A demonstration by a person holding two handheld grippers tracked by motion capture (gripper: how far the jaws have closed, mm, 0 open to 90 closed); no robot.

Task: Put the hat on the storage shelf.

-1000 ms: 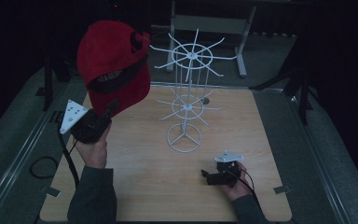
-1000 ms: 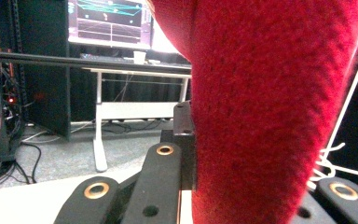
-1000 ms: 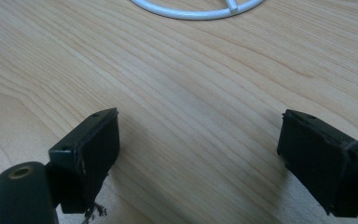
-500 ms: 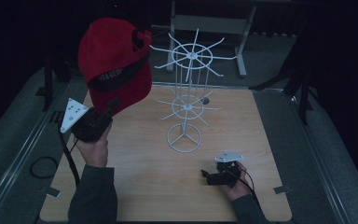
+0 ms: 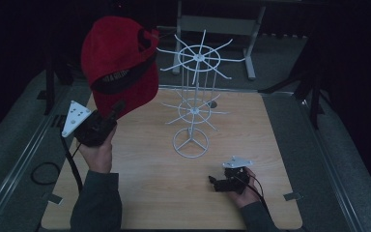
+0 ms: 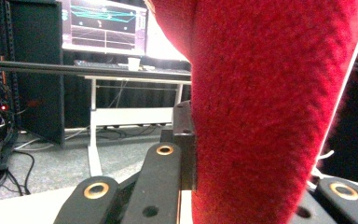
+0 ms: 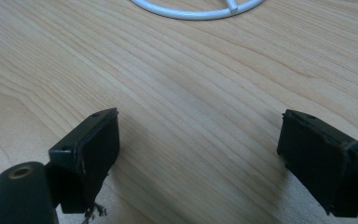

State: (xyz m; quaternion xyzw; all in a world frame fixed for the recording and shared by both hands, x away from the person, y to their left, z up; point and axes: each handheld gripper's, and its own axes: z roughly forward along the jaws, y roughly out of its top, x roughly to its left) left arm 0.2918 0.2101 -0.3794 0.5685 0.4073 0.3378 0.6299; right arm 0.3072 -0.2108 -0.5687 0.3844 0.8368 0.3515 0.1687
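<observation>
A red cap [image 5: 121, 67] with a black inner band is held up in the air at the left, just left of the top wheel of a white wire rack [image 5: 195, 104]. My left gripper [image 5: 117, 109] is shut on the cap's brim from below. In the left gripper view the red cap [image 6: 270, 93] is clamped between the jaws of the left gripper [image 6: 223, 154], and one black finger [image 6: 184, 140] presses against the fabric. My right gripper [image 5: 213, 183] rests low on the wooden table [image 5: 140, 193], open. The right gripper [image 7: 209, 149] has bare wood between its fingers.
The rack's round base [image 5: 191, 142] stands mid-table, and its ring [image 7: 196, 11] lies just ahead of the right gripper. A white-legged desk [image 6: 121, 116] with a monitor [image 6: 105, 25] stands behind the table. Dark padding borders the table's sides.
The cap has drifted very slightly right toward the rack's top wheel. The right gripper has not moved.
</observation>
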